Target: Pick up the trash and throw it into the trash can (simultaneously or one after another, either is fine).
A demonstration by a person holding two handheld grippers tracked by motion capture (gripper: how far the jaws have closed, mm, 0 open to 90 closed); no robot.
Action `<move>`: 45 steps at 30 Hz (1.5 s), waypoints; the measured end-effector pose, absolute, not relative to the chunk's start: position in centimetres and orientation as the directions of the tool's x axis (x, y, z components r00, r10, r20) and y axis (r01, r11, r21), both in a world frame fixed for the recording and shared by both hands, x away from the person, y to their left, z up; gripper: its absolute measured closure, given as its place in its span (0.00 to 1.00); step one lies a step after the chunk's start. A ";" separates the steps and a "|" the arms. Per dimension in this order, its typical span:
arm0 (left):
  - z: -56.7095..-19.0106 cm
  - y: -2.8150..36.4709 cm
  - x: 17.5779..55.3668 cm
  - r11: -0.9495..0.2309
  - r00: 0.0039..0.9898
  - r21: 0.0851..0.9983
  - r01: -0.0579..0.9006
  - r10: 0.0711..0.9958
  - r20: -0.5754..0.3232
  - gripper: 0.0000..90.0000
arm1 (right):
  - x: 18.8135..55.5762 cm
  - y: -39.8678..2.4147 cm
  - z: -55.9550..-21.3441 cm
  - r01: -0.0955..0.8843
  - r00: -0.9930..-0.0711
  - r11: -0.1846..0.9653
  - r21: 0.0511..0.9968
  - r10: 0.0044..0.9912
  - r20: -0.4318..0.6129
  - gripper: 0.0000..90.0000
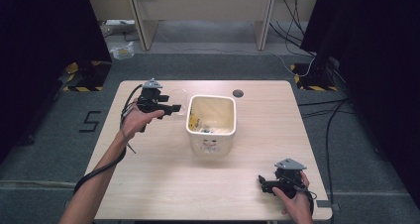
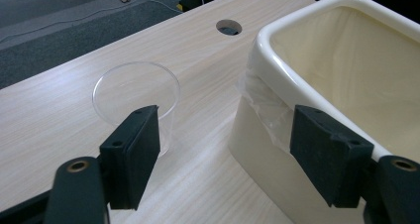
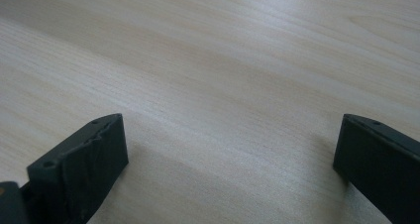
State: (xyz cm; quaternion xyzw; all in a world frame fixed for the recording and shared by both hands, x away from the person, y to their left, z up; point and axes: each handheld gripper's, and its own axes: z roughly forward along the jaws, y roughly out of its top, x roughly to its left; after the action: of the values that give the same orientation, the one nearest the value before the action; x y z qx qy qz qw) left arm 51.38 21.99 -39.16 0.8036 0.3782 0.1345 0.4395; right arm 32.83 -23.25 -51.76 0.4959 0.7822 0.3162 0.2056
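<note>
Clear cup (image 2: 136, 102) stands upright on the tabletop (image 1: 163, 184), just beside the bin (image 1: 211, 122). Left gripper (image 1: 174, 108) nearest, fingers wide, cup beyond the left-hand finger, ungripped. Right gripper (image 1: 263, 183) wide, empty, well apart.

- Left gripper (image 1: 174, 108): black body & jaws, grey plate on top, black cable.
- Cup (image 2: 136, 97) just ahead of its left jaw: clear, colourless plastic.
- Bin (image 2: 277, 45) by its right jaw: cream-white outside w/ small faint print on one face, pale yellow inside, thin whitish liner at the rim.
- Table (image 1: 163, 179) under both grippers: light wood grain, pale beige w/ fine streaks.
- Right gripper (image 1: 261, 183): black, grey plate on top; matte black jaws.
</note>
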 end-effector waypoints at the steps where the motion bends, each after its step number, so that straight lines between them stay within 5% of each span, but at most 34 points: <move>1: -39.3 21.9 51.5 -0.335 0.679 0.806 0.488 0.726 -0.109 0.31 | 32.8 -23.2 -51.7 0.647 -0.424 0.307 0.697 0.906 -0.006 0.00; 23: -42.1 20.8 54.0 -0.394 0.677 0.786 0.477 0.734 -0.042 0.37 | 32.8 -23.3 -51.8 0.645 -0.424 0.309 0.699 0.906 -0.008 0.00; 45: -43.6 20.3 55.8 -0.442 0.669 0.788 0.428 0.741 0.052 0.55 | 32.8 -23.3 -51.8 0.646 -0.424 0.309 0.699 0.906 -0.008 0.00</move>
State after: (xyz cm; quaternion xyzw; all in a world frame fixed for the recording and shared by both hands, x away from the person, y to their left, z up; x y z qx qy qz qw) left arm 55.75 20.26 -43.62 0.8254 0.3541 0.1997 0.3917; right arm 32.83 -23.25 -51.76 0.4957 0.7823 0.3163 0.2055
